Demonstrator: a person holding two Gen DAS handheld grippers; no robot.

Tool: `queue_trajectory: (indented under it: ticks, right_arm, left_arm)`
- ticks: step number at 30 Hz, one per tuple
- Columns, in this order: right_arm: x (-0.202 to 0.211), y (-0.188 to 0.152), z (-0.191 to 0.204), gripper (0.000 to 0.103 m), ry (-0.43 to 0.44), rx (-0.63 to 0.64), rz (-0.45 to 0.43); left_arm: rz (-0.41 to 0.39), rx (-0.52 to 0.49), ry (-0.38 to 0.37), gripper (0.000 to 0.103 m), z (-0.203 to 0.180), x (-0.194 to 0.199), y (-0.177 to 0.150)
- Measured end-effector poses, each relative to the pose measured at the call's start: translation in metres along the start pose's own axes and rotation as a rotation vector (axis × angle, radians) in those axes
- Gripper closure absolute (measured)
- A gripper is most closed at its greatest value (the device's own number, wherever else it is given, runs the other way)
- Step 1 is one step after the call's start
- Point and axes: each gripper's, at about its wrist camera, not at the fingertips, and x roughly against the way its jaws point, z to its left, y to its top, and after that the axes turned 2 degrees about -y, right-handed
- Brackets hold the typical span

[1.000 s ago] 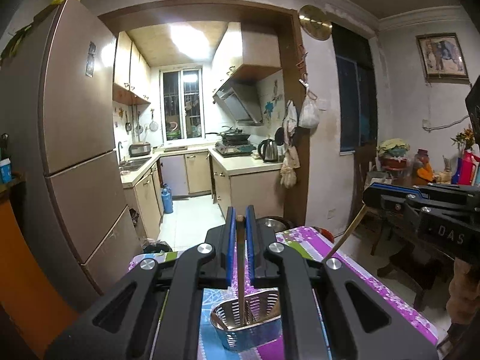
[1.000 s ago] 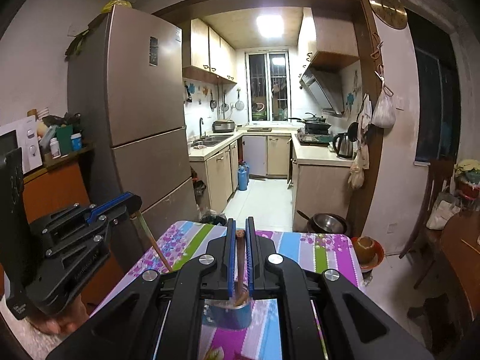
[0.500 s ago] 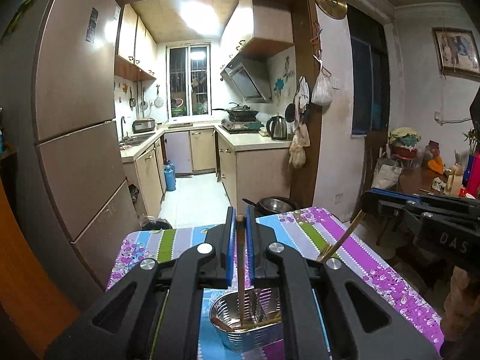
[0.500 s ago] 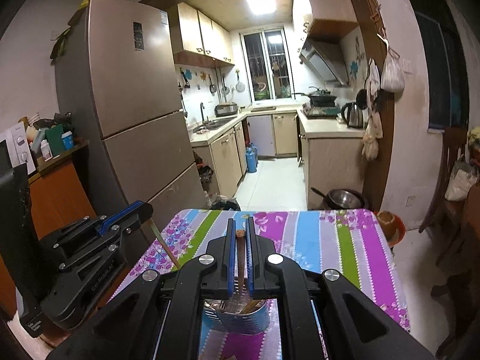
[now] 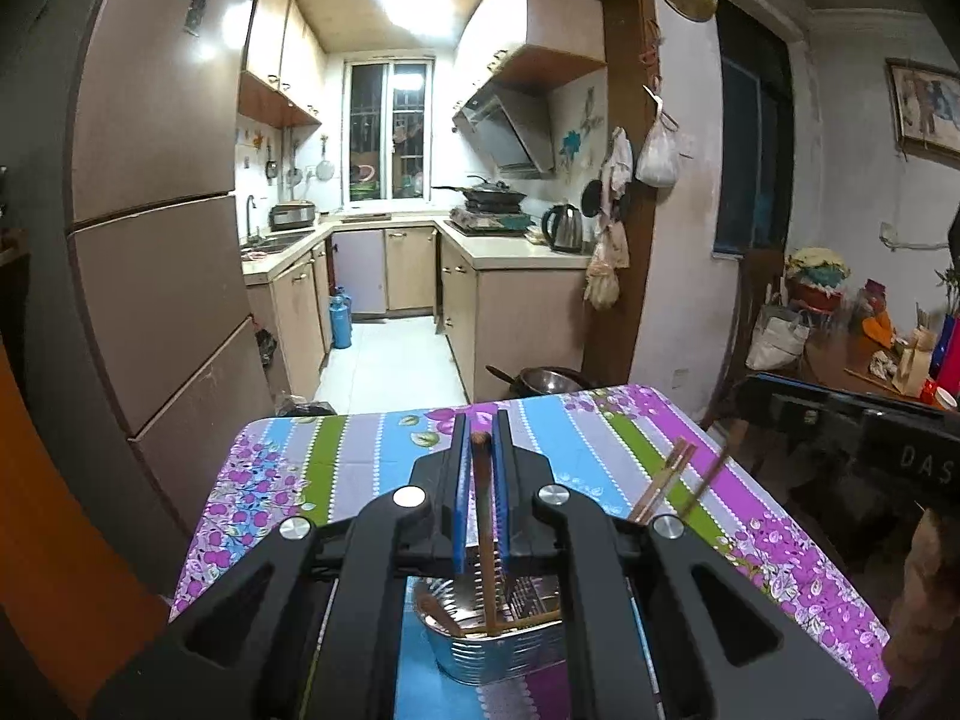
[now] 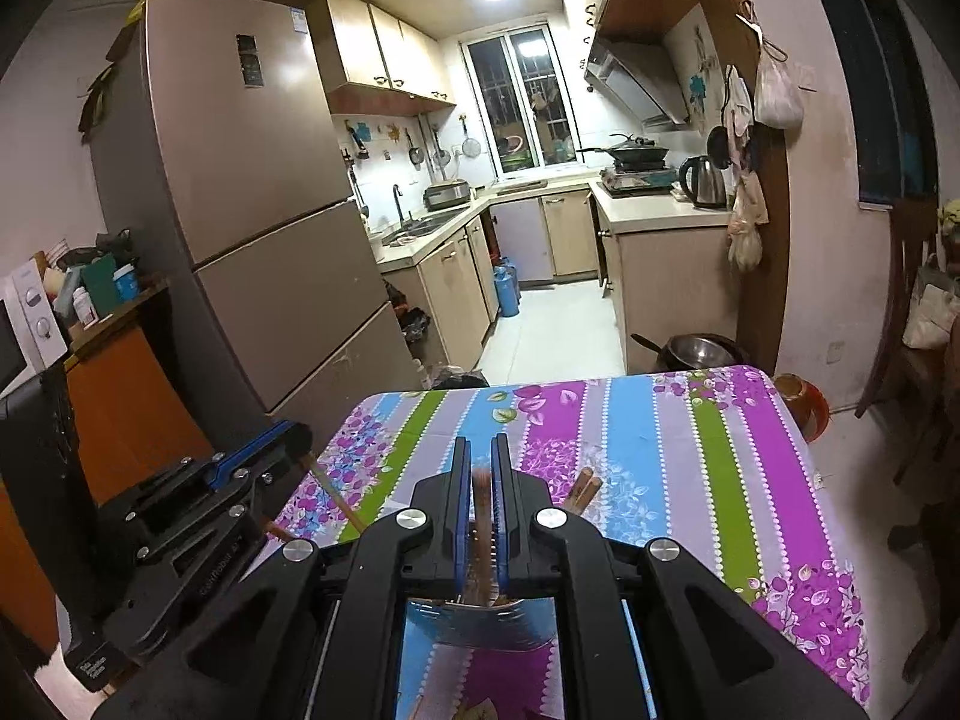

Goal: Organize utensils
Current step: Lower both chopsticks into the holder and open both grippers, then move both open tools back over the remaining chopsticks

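Two black plastic grippers with blue finger pads are hovering over a ribbed, shiny metal utensil holder point(image 5: 498, 630) sitting on a table draped in a striped, flower-printed cloth point(image 5: 606, 438) of purple, blue, green and grey. The left gripper point(image 5: 480, 438) is clenching a slim wooden chopstick point(image 5: 483, 516) whose lower end is reaching down into the holder. The right gripper point(image 6: 480, 462) is pinching a second wooden stick point(image 6: 480, 510) above the same container. The left view is showing the holder's slotted inner wall and sticks lying inside; the right view is showing only its outer side. More chopsticks point(image 5: 663, 486) are leaning out past the rim. Beyond the table, a tall bronze fridge point(image 6: 252, 180) and a lit, tiled kitchen are standing.
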Motion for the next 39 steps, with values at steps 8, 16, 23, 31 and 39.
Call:
queue_trajectory:
  ticks: [8,16,23,31,39]
  right_arm:
    - [0.039,-0.002,-0.012,0.095,-0.012,0.011,-0.034]
    - [0.110,-0.031,-0.036,0.095,-0.004,0.012,-0.046]
    - [0.208,-0.104,-0.048,0.071,0.028,0.077,-0.079]
    - [0.265,-0.230,-0.046,0.066,-0.154,0.243,-0.063]
    - [0.233,-0.354,-0.013,0.066,-0.244,0.301,0.012]
  left_arm:
    - [-0.090,0.031,0.004,0.097,0.013,0.048,0.010]
    - [-0.189,0.042,0.020,0.097,0.023,0.130,-0.008]
    - [-0.174,-0.034,0.014,0.090,0.020,0.196,-0.057]
    - [-0.136,-0.001,0.073,0.043,0.037,0.251,-0.145]
    - [0.045,-0.022,0.194,0.043,0.009,0.226,-0.263]
